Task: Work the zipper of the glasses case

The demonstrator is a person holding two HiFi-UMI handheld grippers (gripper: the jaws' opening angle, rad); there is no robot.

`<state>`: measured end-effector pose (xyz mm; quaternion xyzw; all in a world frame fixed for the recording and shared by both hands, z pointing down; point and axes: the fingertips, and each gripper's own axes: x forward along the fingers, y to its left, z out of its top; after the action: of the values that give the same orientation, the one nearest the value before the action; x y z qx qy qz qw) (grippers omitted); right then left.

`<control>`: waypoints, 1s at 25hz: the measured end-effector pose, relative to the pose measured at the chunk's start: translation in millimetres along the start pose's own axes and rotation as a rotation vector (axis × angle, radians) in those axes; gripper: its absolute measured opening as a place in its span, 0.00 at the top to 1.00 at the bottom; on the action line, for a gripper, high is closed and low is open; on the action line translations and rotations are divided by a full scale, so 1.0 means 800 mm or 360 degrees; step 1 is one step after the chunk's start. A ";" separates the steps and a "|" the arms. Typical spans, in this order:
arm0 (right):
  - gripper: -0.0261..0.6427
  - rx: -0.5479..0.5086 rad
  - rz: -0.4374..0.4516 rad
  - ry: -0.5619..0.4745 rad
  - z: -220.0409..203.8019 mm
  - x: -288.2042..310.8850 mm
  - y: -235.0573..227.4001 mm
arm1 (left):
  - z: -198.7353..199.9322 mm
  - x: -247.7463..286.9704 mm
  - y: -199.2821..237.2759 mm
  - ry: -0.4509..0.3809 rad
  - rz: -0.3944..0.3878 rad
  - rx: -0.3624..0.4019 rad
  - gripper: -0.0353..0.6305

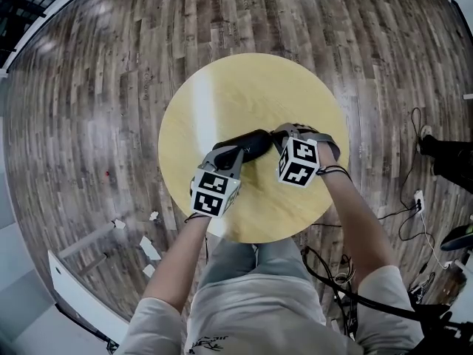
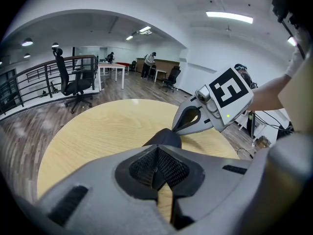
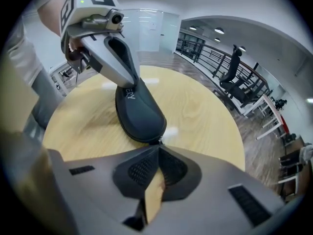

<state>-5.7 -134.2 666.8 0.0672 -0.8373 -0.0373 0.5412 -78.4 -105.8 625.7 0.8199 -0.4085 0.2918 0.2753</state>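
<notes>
Black and smooth-shelled, the glasses case lies near the middle of a round surface of pale yellow wood grain. It is a long, rounded oval with a domed lid and a thin seam running round its rim. Grey-brown plank floor surrounds the surface.

At the case's left, nearer end, the left gripper has its jaws together, and they appear pinched on the edge of the shell to steady it. At the right end, the right gripper has its jaws closed on what looks like the small metal zipper pull, right at the tip of the case. Both grippers have grey plastic bodies, dark ribbed pads and a white cube with black square markers.

Judging by the seam, which looks shut along every side in view, the zipper has hardly travelled. Holding the case and catching the pull seem done. Drawing the pull round the curved rim looks like nearly all of the remaining work.
</notes>
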 end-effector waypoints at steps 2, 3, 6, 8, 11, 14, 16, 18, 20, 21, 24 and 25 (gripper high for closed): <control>0.96 -0.0029 0.0014 0.0023 -0.001 -0.003 0.002 | 0.001 0.001 0.001 0.0003 0.0016 0.0019 0.94; 0.96 -0.0035 0.0022 0.0032 -0.002 -0.005 0.004 | 0.001 0.001 0.001 0.0005 0.0027 0.0027 0.94; 0.96 -0.0033 0.0013 0.0028 0.000 -0.014 0.010 | 0.000 0.001 0.003 -0.0008 0.0048 0.0006 0.94; 0.96 -0.0022 -0.0039 0.0008 0.002 -0.020 0.009 | 0.001 0.000 0.003 -0.0017 0.0041 -0.0024 0.94; 0.96 0.0007 -0.0102 0.0009 -0.002 -0.022 0.004 | 0.002 -0.001 0.001 -0.0017 0.0031 -0.0022 0.94; 0.96 0.0042 -0.0111 0.0040 -0.012 -0.015 0.002 | 0.001 0.000 0.002 -0.0023 0.0037 -0.0030 0.94; 0.96 0.0059 -0.0095 0.0034 -0.012 -0.012 0.004 | 0.001 0.000 0.001 -0.0024 0.0038 -0.0030 0.94; 0.95 0.0082 -0.0078 0.0007 -0.007 -0.012 0.009 | 0.000 0.000 0.000 -0.0022 0.0036 -0.0028 0.94; 0.91 0.0112 -0.0062 -0.0019 -0.002 -0.010 0.012 | -0.001 0.000 0.000 -0.0022 0.0034 -0.0027 0.94; 0.90 0.0103 -0.0057 -0.0014 0.000 -0.007 0.013 | -0.001 0.000 0.000 -0.0023 0.0034 -0.0027 0.94; 0.90 0.0001 -0.0073 0.0042 -0.002 0.001 0.005 | -0.001 0.000 0.000 -0.0025 0.0033 -0.0033 0.94; 0.90 -0.0027 -0.0064 0.0054 -0.001 0.003 0.001 | 0.000 0.000 0.000 -0.0025 0.0032 -0.0035 0.94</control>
<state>-6.0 -133.6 669.2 0.0802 -0.8262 -0.0541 0.5549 -78.6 -106.1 625.9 0.8150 -0.4220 0.2836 0.2780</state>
